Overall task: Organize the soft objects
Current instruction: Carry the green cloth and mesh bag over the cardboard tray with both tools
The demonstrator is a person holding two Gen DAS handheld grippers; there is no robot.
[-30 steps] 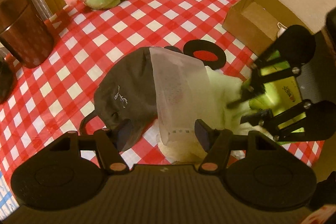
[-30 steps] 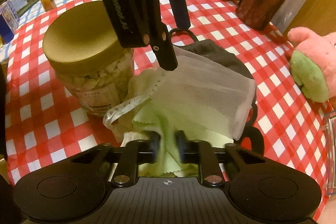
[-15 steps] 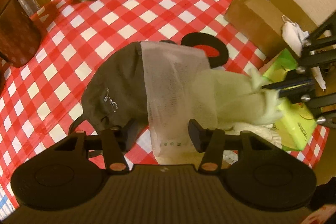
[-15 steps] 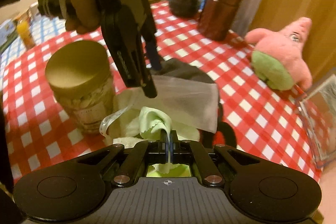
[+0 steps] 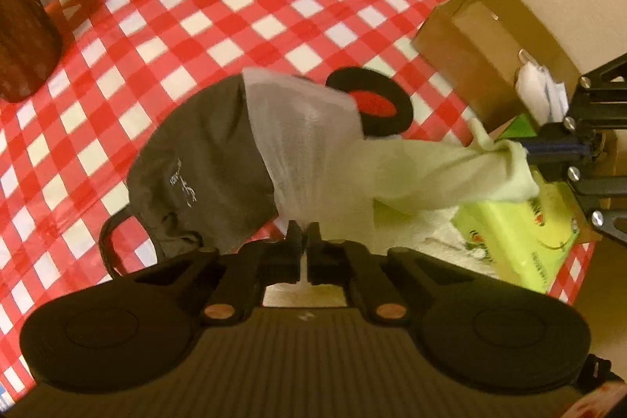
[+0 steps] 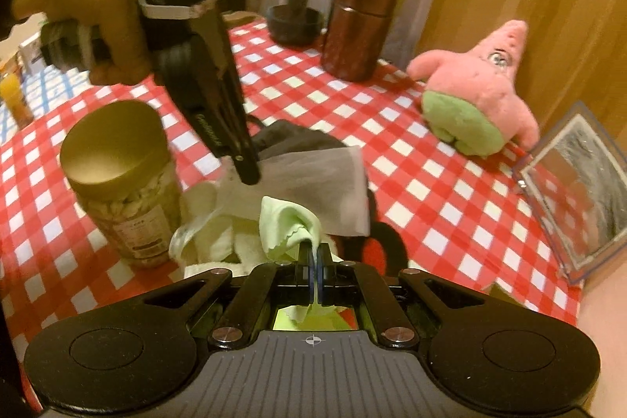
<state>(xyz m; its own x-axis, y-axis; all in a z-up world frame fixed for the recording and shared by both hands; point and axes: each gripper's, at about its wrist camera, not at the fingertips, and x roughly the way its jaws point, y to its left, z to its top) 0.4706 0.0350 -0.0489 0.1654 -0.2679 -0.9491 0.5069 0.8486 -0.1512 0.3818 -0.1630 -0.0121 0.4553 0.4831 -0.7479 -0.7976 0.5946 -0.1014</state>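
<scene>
My left gripper [image 5: 305, 239] is shut on the near edge of a white gauze cloth [image 5: 305, 140], which drapes over a dark grey cap [image 5: 203, 159]. It also shows in the right wrist view [image 6: 250, 179], pinching the white cloth [image 6: 317, 183]. My right gripper [image 6: 313, 253] is shut on a pale green cloth [image 6: 286, 222] and pulls it out from under the white one; in the left wrist view the green cloth [image 5: 431, 171] stretches to the right gripper [image 5: 527, 147]. A pink and green plush star [image 6: 478, 93] sits at the far side.
A jar with a gold lid [image 6: 117, 179] stands left of the pile. An open cardboard box [image 5: 493, 46] and a green packet [image 5: 517, 237] lie at the right. A black and red disc [image 5: 372, 100], brown canister [image 6: 364, 30] and clear frame [image 6: 580, 190] are also on the checked table [image 5: 235, 6].
My left gripper closed on the white cloth's edge. My right gripper closed on the green cloth and drew it up and away to the right, stretching it out.
</scene>
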